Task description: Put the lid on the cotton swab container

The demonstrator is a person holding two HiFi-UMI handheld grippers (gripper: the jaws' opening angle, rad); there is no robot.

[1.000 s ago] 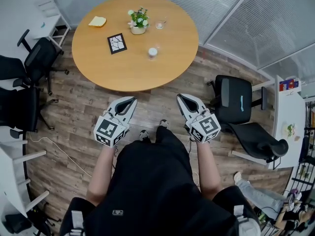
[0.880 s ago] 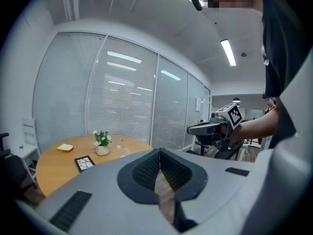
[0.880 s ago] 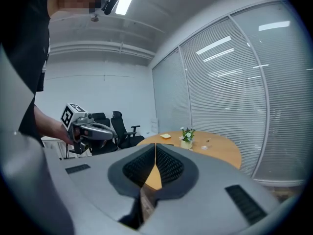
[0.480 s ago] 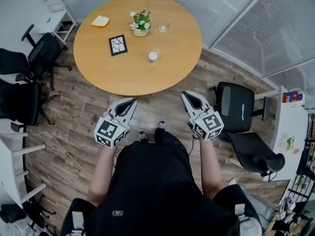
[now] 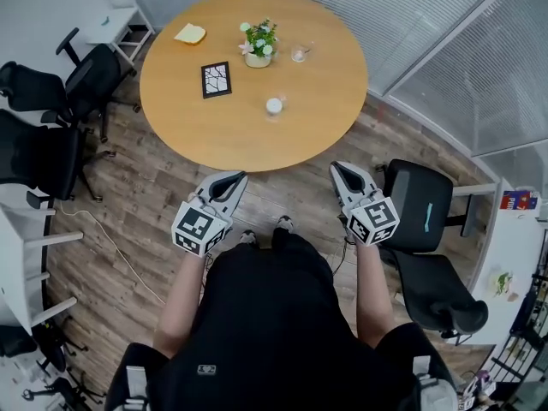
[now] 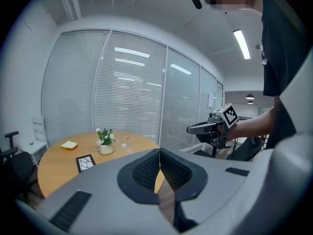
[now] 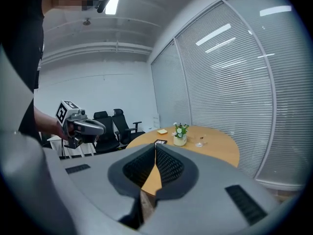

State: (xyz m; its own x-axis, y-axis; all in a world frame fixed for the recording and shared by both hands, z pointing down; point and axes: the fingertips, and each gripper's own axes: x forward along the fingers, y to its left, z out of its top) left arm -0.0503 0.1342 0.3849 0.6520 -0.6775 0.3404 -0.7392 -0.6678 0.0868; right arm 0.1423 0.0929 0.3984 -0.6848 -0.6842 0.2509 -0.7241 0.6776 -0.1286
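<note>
On the round wooden table [image 5: 325, 118] stands the small cotton swab container [image 5: 274, 106], white-topped and near the middle. Its clear lid [image 5: 299, 54] lies farther back, right of a flower pot [image 5: 259, 45]. The lid also shows as a small clear disc [image 6: 124, 145] in the left gripper view and again [image 7: 198, 144] in the right gripper view. My left gripper [image 5: 239, 176] and right gripper [image 5: 336, 166] hover over the floor short of the table's near edge, both shut and empty. The closed jaws hide the container in both gripper views.
A black-and-white patterned card [image 5: 217, 79] and a yellow block [image 5: 190, 33] lie on the table's left half. Black office chairs stand at the left [image 5: 43, 144] and at the right [image 5: 424, 204]. Glass walls with blinds close off the far side.
The table sits lower and more to the right in the head view than a second ago. Both grippers have drifted slightly right and stayed shut.
</note>
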